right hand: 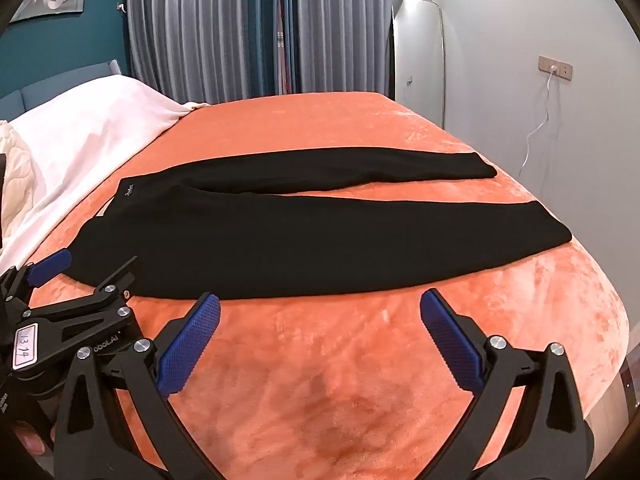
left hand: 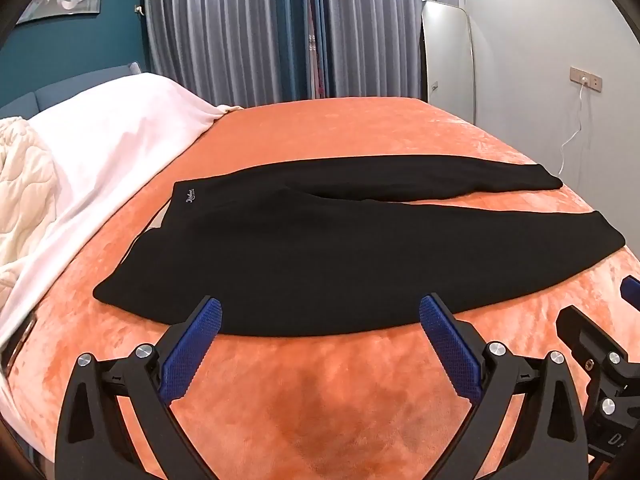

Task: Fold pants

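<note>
A: From the left wrist, we see our left gripper [left hand: 320,316] with its blue ribbed pads [left hand: 192,354] spread wide and nothing between them, poised over the orange plush bedspread [left hand: 340,400]. The black knit pants [left hand: 320,256] lie flat across it, waistband to the left, legs running right and parted in a narrow V. Our right gripper [left hand: 592,344] edges in at lower right.

B: From the right wrist, we see our right gripper [right hand: 320,316], jaws likewise wide apart and empty, just short of the pants' [right hand: 248,244] near edge. A white blanket [right hand: 80,120] lies left, grey pleated curtains [right hand: 208,32] behind.
</note>
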Action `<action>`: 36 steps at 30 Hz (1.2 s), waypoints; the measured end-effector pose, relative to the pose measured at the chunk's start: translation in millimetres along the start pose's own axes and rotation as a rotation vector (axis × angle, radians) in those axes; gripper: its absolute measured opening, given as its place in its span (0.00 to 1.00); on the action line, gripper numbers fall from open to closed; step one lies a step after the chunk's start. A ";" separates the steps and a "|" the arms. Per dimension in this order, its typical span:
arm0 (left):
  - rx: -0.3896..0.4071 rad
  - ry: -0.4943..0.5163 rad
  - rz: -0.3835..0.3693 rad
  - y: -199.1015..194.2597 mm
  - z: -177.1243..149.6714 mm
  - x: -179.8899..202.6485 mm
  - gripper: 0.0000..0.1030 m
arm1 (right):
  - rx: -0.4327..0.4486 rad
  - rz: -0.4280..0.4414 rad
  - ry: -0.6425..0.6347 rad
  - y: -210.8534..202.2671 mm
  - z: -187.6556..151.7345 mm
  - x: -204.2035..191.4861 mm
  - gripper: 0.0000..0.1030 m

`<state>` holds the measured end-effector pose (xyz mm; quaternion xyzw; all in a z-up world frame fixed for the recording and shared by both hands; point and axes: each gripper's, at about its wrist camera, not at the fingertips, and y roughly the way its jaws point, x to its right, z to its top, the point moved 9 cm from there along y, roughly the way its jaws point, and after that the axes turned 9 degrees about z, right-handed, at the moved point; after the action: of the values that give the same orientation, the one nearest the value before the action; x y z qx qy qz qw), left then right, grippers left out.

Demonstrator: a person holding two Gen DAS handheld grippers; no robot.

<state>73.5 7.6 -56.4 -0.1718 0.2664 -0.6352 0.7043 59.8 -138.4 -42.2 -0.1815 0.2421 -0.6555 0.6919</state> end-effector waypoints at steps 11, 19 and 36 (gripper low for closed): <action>-0.011 -0.005 0.006 2.0 -5.6 2.8 0.95 | -0.005 0.003 0.004 -1.1 -1.9 -1.6 0.95; -0.014 -0.007 0.013 1.8 -6.3 6.4 0.95 | -0.013 0.011 0.017 0.6 -5.1 -0.4 0.95; -0.013 -0.008 0.013 2.6 -8.1 6.5 0.95 | -0.011 0.010 0.020 1.3 -4.4 0.2 0.95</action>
<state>71.2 2.4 -65.4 -0.1771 0.2686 -0.6281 0.7085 58.3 -138.3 -46.5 -0.1776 0.2536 -0.6525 0.6917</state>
